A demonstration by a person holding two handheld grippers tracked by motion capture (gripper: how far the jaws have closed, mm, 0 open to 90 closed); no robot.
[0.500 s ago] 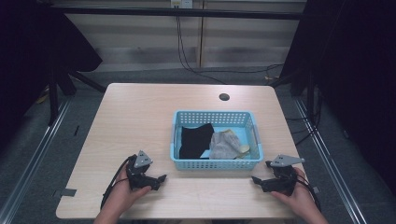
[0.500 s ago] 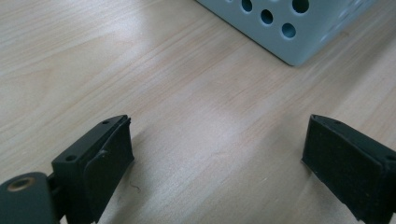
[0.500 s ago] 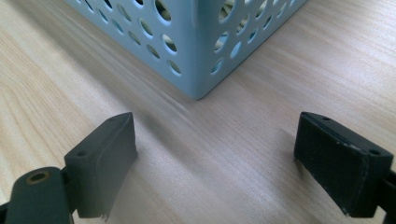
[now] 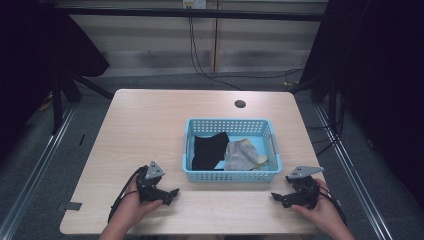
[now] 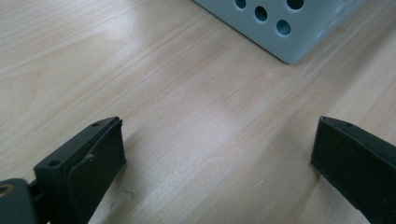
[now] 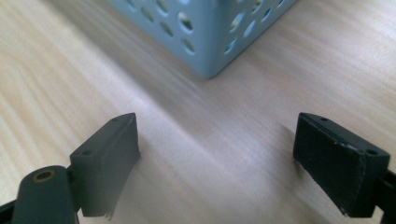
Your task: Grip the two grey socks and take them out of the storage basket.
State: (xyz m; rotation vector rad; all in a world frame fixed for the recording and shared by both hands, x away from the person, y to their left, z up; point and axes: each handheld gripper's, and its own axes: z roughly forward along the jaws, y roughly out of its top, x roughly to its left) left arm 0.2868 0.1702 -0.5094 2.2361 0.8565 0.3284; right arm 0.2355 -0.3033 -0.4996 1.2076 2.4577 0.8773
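Note:
A light blue perforated basket (image 4: 270,138) stands right of the table's middle. Inside lie a black cloth (image 4: 207,150), a grey cloth (image 4: 240,155) and a bit of yellow fabric (image 4: 261,160). My left gripper (image 4: 170,195) rests low on the wood near the front edge, left of the basket, jaws wide apart and empty (image 5: 217,149); a basket corner (image 5: 285,32) lies ahead of it. My right gripper (image 4: 277,197) sits at the front right, also open and empty (image 6: 215,144), facing the basket's other near corner (image 6: 210,46).
The light wooden table (image 4: 150,130) has a small dark round hole (image 4: 240,104) near its far edge. Bare wood stretches left of the basket. Dark curtains, metal rails and cables surround the table on the floor.
Both hands and grippers stay near the front edge, much as before. The basket and its cloths have not moved.

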